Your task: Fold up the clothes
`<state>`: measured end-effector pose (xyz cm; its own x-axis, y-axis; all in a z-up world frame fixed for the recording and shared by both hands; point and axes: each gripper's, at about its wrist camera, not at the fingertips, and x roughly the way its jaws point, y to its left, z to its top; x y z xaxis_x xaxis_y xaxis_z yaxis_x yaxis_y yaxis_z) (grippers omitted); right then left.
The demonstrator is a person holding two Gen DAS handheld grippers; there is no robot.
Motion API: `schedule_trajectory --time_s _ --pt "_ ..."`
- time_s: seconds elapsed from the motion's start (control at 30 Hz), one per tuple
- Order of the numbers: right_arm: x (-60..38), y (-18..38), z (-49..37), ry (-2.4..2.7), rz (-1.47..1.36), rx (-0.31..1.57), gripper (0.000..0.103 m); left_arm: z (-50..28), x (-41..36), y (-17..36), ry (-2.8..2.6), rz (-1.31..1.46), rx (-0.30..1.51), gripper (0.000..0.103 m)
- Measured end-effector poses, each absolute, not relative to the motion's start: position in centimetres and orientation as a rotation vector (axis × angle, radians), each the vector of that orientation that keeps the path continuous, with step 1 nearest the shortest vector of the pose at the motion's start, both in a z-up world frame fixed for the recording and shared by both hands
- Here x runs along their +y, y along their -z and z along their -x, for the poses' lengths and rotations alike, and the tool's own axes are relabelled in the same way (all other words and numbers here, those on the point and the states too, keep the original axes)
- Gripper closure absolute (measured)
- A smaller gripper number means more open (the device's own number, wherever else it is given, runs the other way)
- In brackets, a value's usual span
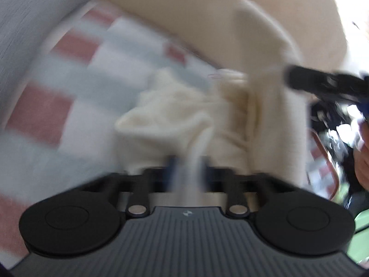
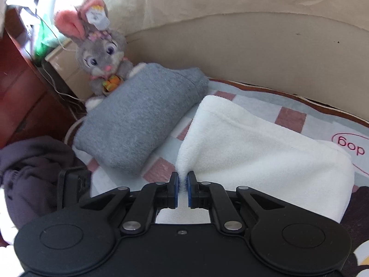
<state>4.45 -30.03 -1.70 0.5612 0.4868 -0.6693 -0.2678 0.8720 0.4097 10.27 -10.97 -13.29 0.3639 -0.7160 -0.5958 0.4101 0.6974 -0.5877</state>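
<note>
Black gripper [image 2: 182, 184], blue-padded jaws.

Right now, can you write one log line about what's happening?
right gripper: shut on white fleece corner | left gripper: shut on same fleece, blurred | grey folded garment: beside

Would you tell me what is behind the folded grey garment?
A plush rabbit sits behind the grey garment, head and paws showing. Its lower body is covered by the garment.
</note>
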Motion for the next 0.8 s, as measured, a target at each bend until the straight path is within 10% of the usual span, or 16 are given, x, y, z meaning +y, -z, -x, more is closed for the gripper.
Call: schedule_trajectory --time_s 0.37,0.8 --pt "-31.0 -0.1 -3.5 -0.523 -0.375 0.78 0.093 -11.8 -12.4 10.7 0.937 0.438 0.784 0.091" --pt "-27.9 5.2 -8.0 -0.48 -0.355 0.885 0.093 -12.6 -5.3 12.8 0.377 0.409 0.892 0.044"
